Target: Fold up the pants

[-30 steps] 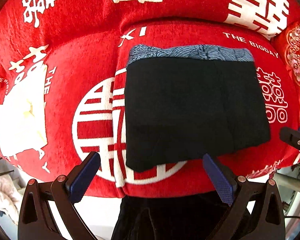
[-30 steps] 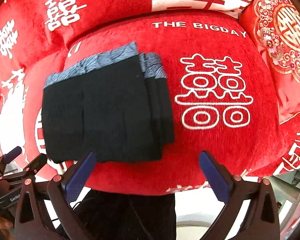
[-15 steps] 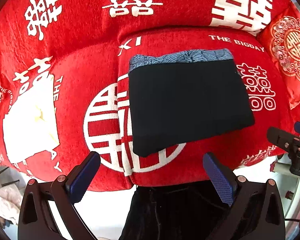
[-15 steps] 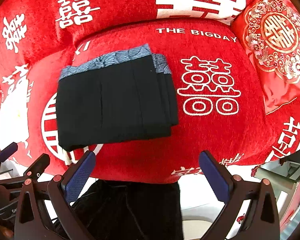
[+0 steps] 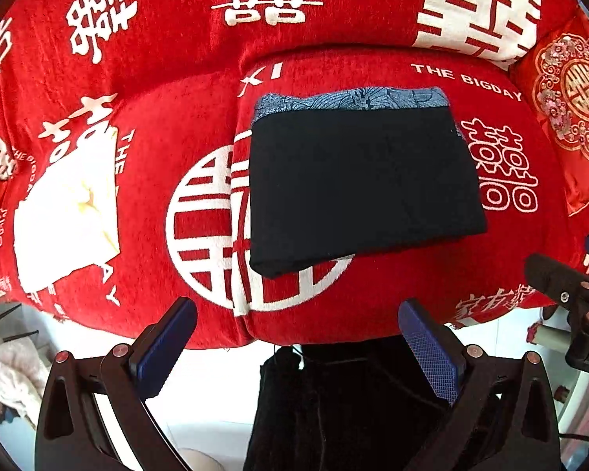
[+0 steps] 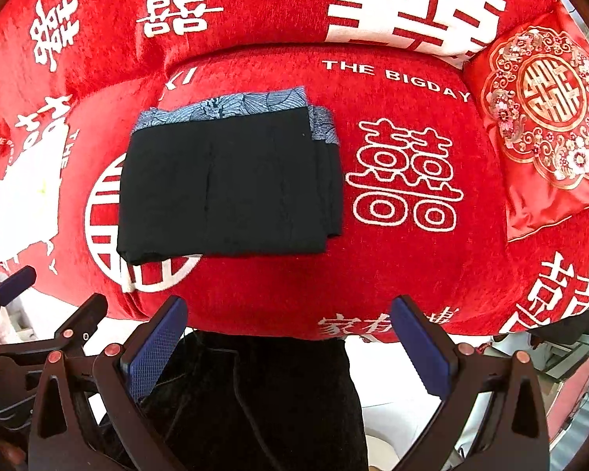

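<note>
The black pants [image 5: 357, 184] lie folded into a flat rectangle on the red sofa seat [image 5: 373, 306], with a blue-grey patterned waistband along the far edge. They also show in the right wrist view [image 6: 227, 188], with stacked layers at their right edge. My left gripper [image 5: 294, 349] is open and empty, held off the sofa's front edge, apart from the pants. My right gripper [image 6: 290, 341] is open and empty, also in front of the sofa edge. Its tip shows at the right of the left wrist view.
A folded white cloth [image 5: 66, 212] lies on the seat left of the pants. An embroidered red cushion [image 6: 546, 117] sits at the right. A person's dark clothing [image 6: 255, 404] is below the sofa's front edge. A pale cloth [image 5: 11, 376] lies on the floor at left.
Both grippers have drawn back from the sofa, so the folded pants look smaller and farther away. Both stay open and empty. The pants have not moved.
</note>
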Demonstrator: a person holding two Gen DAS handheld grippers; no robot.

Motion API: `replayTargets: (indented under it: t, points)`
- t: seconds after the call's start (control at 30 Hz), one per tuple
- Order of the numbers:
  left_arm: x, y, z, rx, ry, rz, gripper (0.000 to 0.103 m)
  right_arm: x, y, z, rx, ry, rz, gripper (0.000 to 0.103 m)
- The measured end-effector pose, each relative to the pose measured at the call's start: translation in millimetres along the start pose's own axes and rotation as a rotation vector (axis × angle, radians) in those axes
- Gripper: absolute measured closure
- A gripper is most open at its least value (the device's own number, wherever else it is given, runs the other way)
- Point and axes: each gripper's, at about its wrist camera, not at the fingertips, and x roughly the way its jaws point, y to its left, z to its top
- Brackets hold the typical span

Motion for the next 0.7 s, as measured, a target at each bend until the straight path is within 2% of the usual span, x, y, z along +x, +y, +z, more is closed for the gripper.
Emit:
replayTargets:
  t: [0.7]
  points:
    - [-8,-15,10,0.010,-0.002,0.037,0.000,-1,-1,12,-0.033,-0.005,0.008,0.000]
